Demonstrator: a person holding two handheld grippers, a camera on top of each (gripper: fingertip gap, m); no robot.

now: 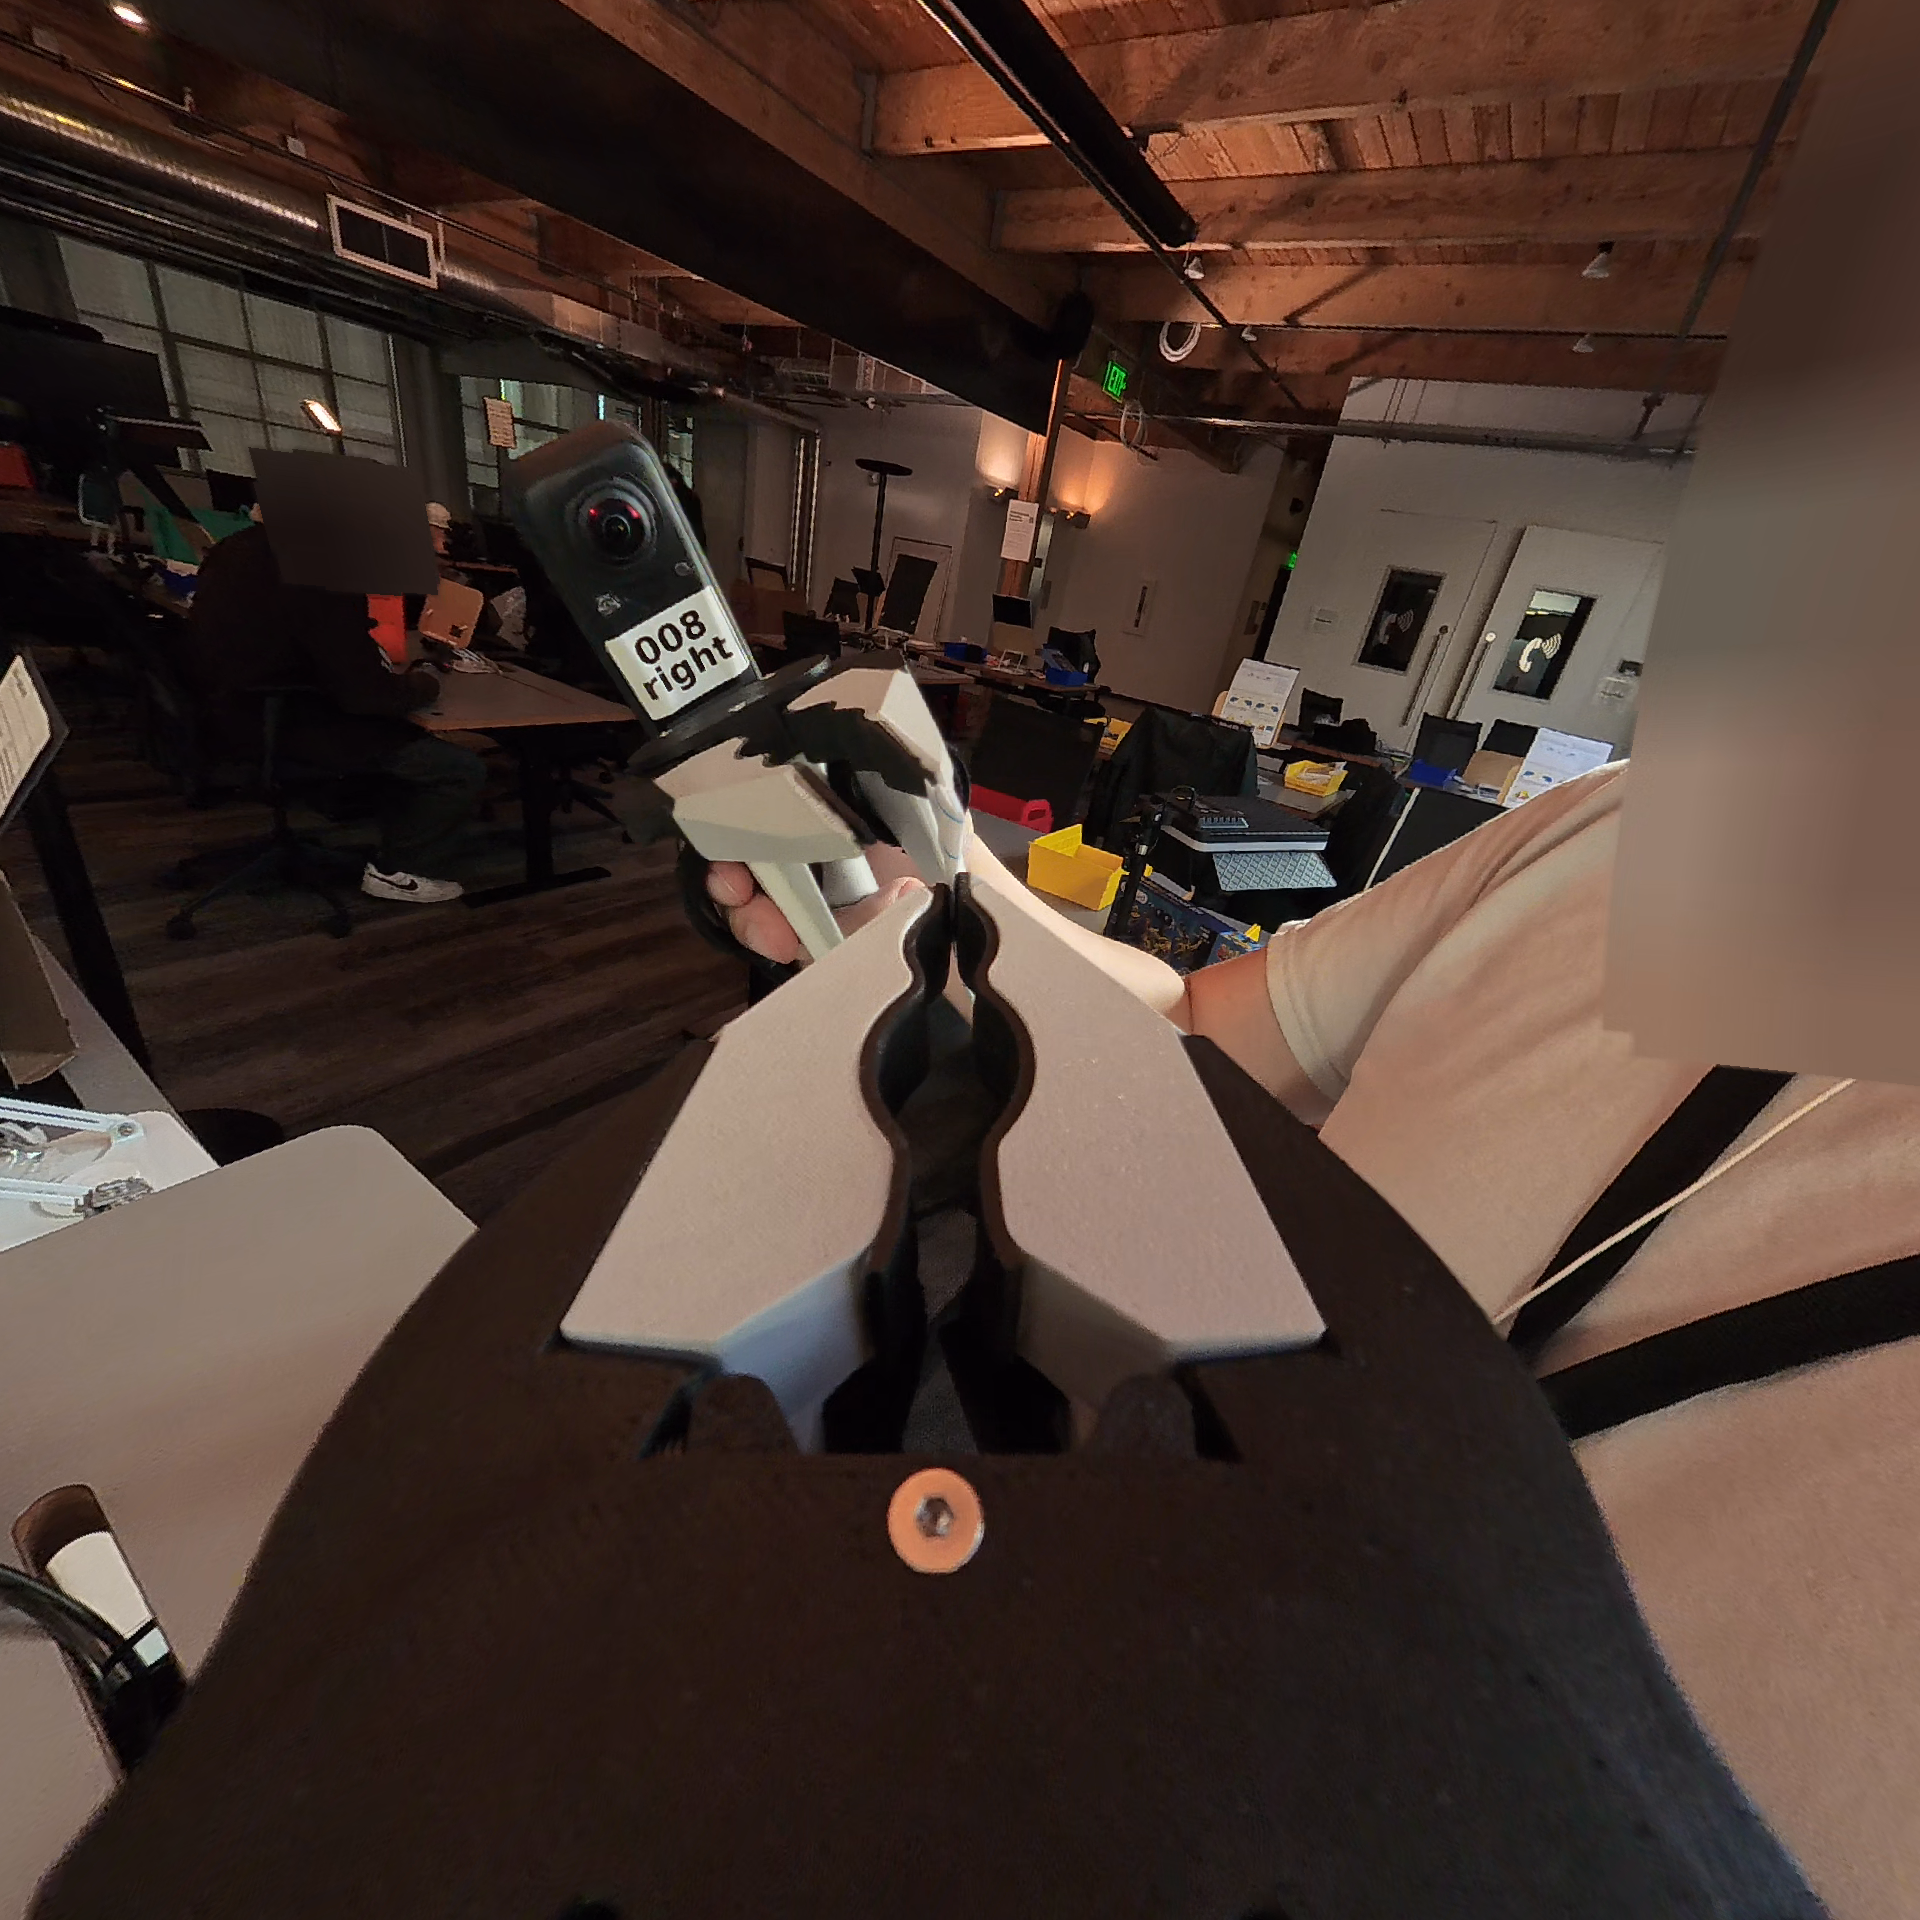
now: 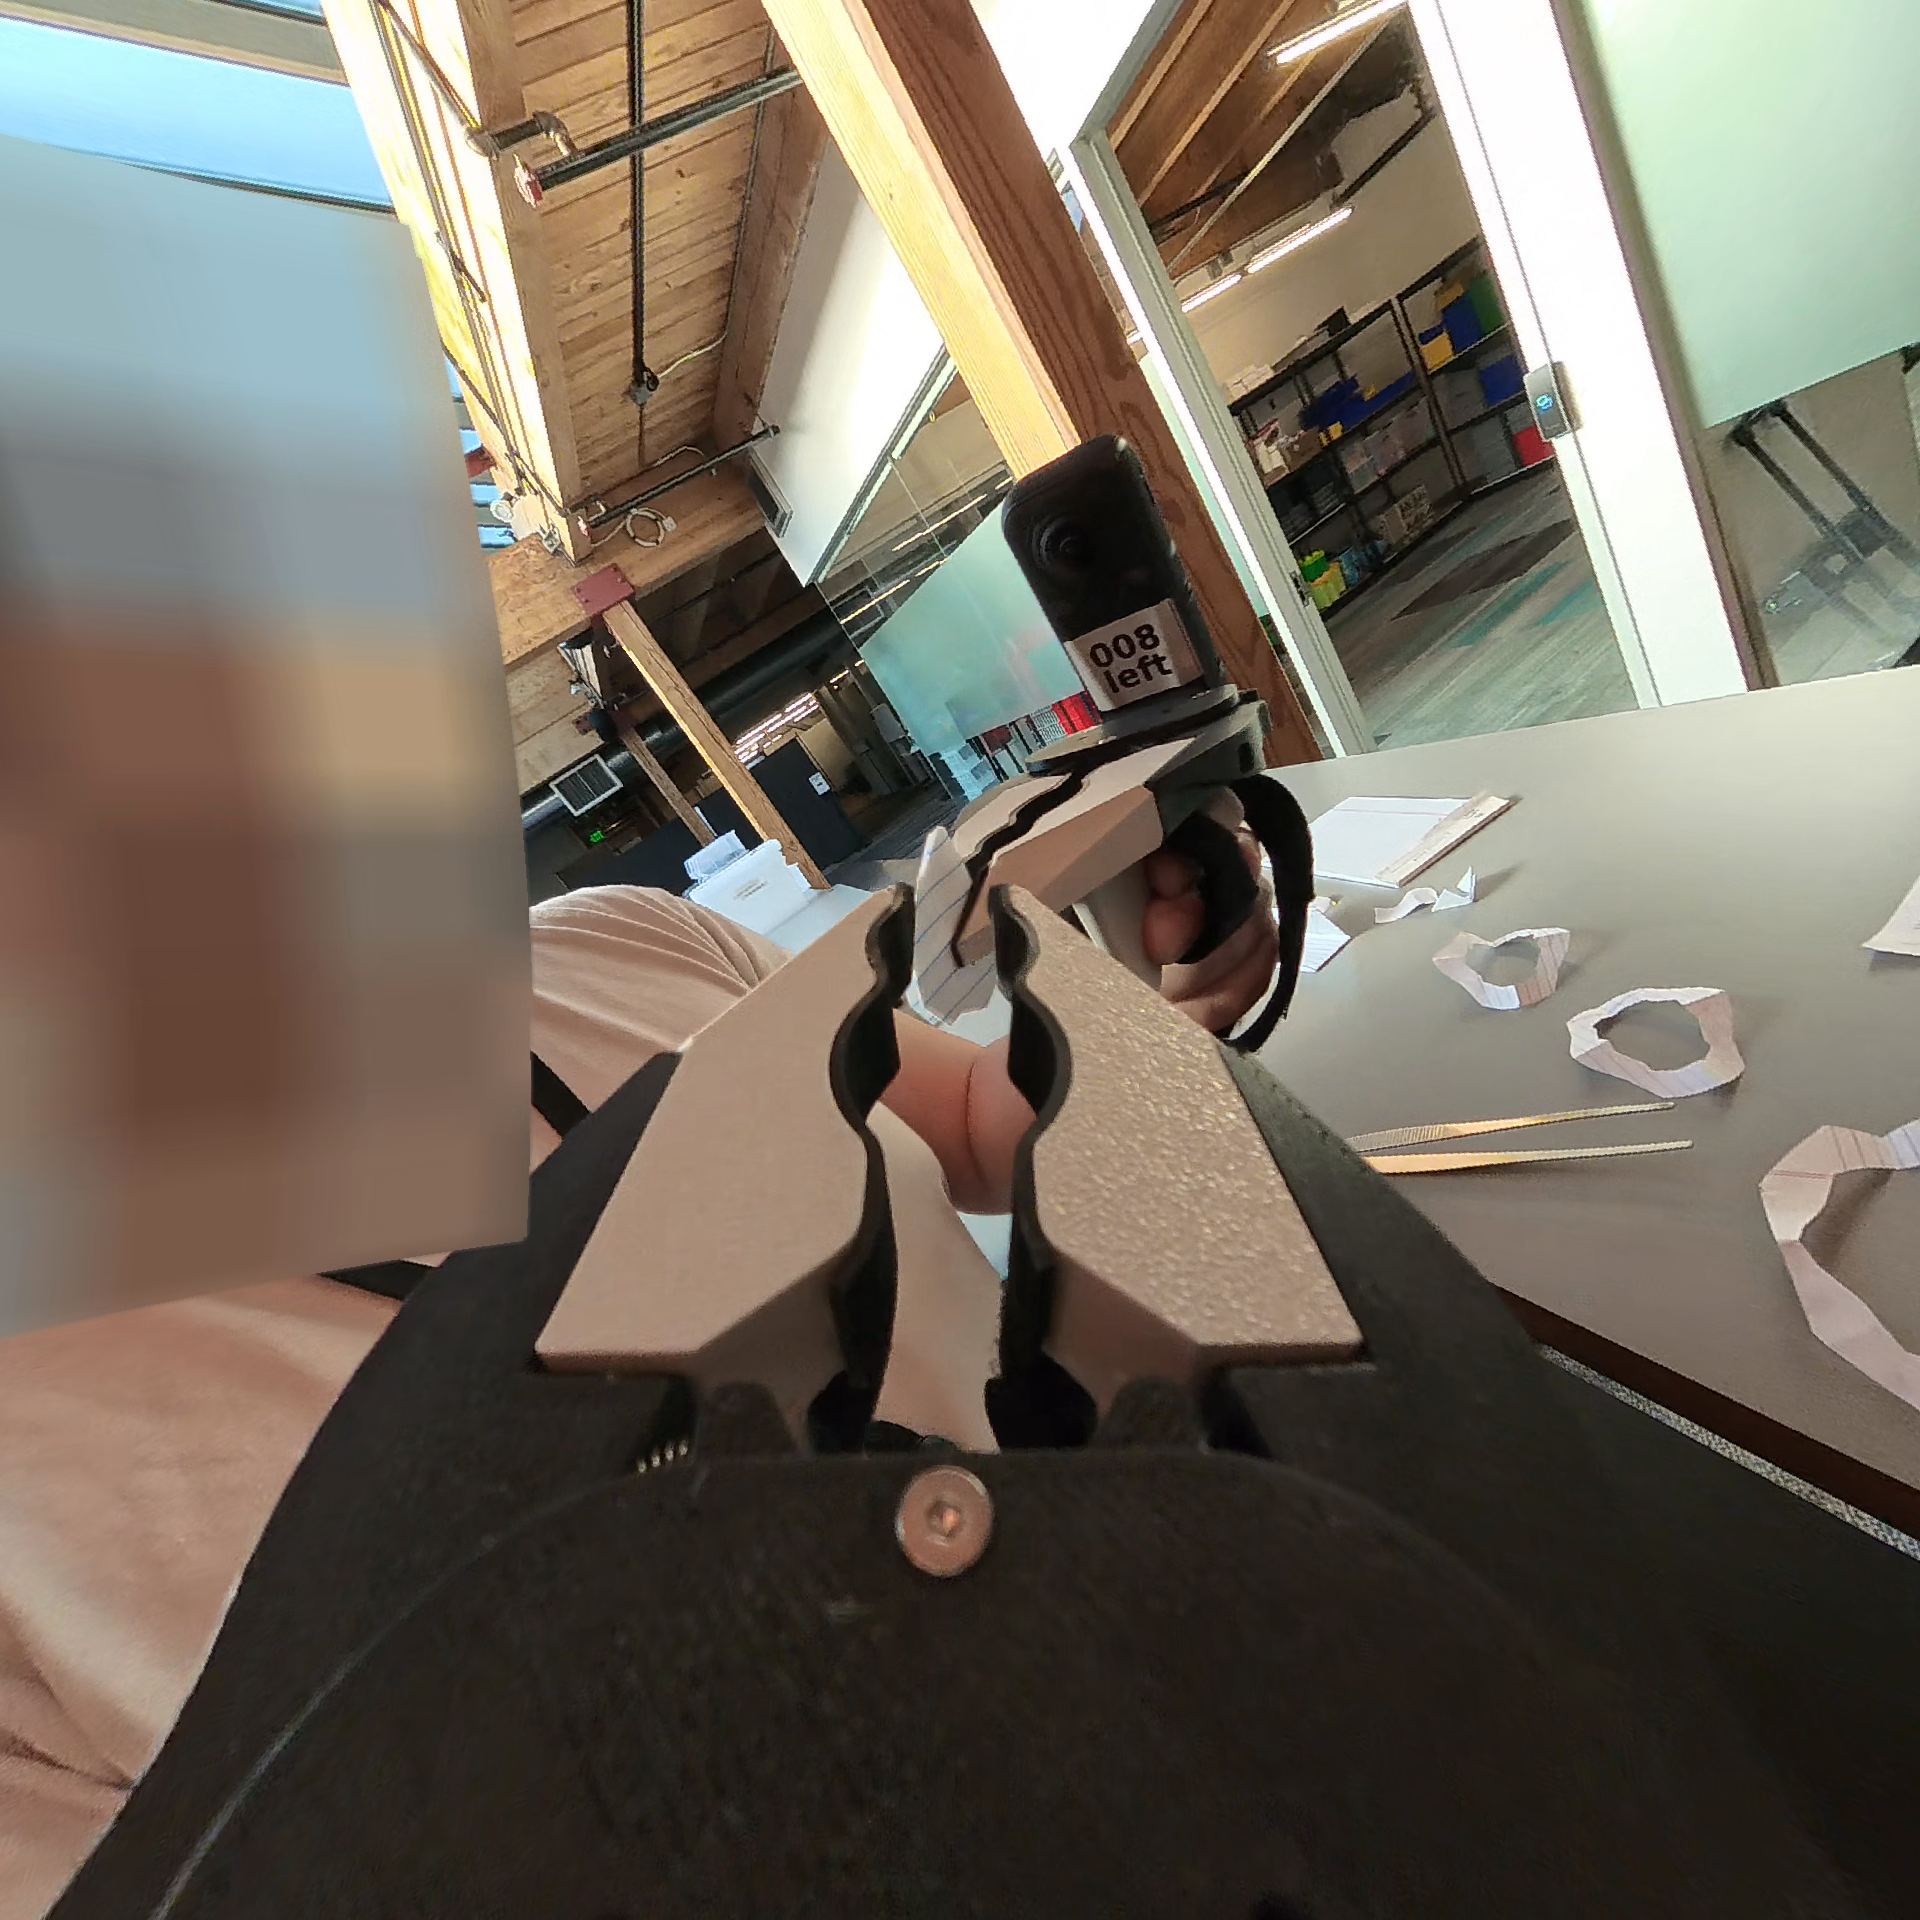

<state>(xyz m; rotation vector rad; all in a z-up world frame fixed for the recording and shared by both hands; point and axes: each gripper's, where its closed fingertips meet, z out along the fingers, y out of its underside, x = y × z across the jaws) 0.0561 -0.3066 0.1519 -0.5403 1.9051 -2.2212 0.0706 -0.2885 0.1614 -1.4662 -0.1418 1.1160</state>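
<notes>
Over the dark table (image 2: pixel 1558 935), my left gripper (image 2: pixel 961 914) pinches lined paper (image 2: pixel 940 935); my right gripper (image 2: pixel 951 920), slightly parted and empty, should close squarely beside it.

Torn lined-paper rings (image 2: pixel 1652 1039) scattered on the dark table (image 2: pixel 1621 935), metal tweezers (image 2: pixel 1517 1140) beside them, yellow bin (image 1: pixel 1075 865) back in the workshop.

Torn piece of white lined paper (image 2: pixel 935 940): one, upright, pinched at the fingertips of the left gripper (image 2: pixel 975 925), held in the air. Right gripper (image 2: pixel 951 914): fingers parted, tips just before the left gripper, either side of the paper; contact unclear.
</notes>
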